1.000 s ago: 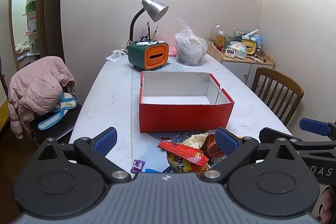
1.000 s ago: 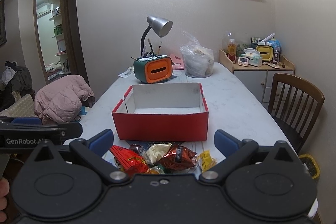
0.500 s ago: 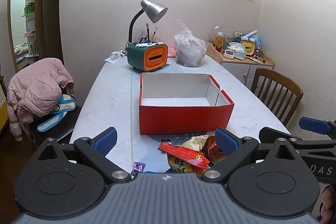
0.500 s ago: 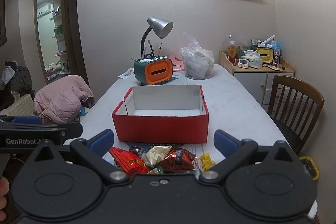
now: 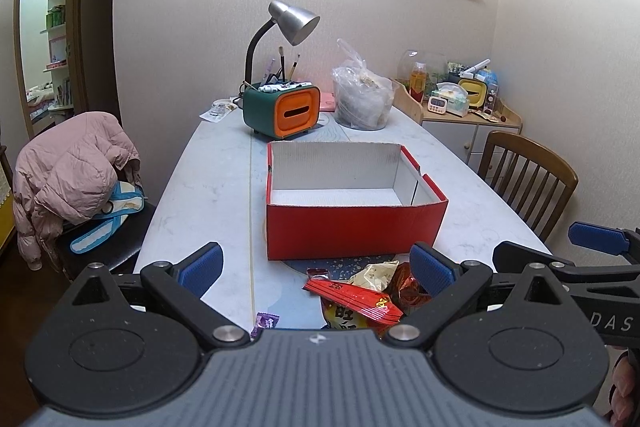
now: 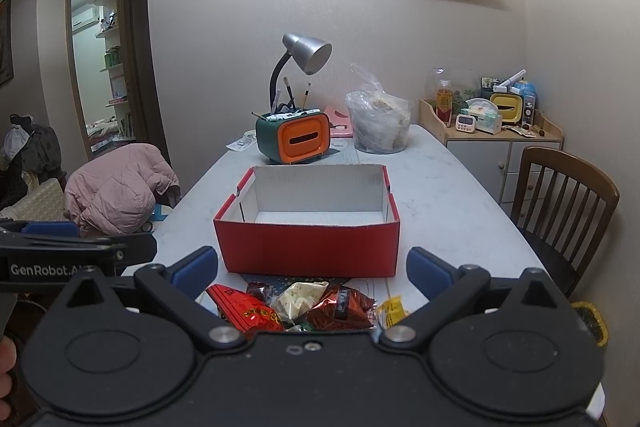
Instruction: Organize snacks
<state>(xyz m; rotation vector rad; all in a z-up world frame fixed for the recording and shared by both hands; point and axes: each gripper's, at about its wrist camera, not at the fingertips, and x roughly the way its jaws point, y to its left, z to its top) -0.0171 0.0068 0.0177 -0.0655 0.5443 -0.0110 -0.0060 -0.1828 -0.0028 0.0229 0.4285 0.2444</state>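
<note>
An empty red cardboard box (image 5: 356,227) with a white inside stands in the middle of the table; it also shows in the right wrist view (image 6: 308,247). A pile of snack packets (image 5: 360,303) lies on the table just in front of it, also seen in the right wrist view (image 6: 304,307): a red packet (image 6: 244,311), a cream one (image 6: 298,297), a dark red foil one (image 6: 344,309) and a yellow one (image 6: 390,309). A small purple sweet (image 5: 266,321) lies to the left. My left gripper (image 5: 316,267) is open and empty above the pile. My right gripper (image 6: 312,265) is open and empty, to the right of the left one.
A green and orange tissue box with pens (image 5: 282,109), a grey desk lamp (image 5: 294,21) and a clear bag of food (image 5: 362,99) stand at the table's far end. A chair with a pink jacket (image 5: 72,175) is left. A wooden chair (image 5: 528,183) and a cabinet are right.
Both views have shifted slightly, with the box and table sitting a little lower in frame. Both grippers stay open and nothing on the table has moved.
</note>
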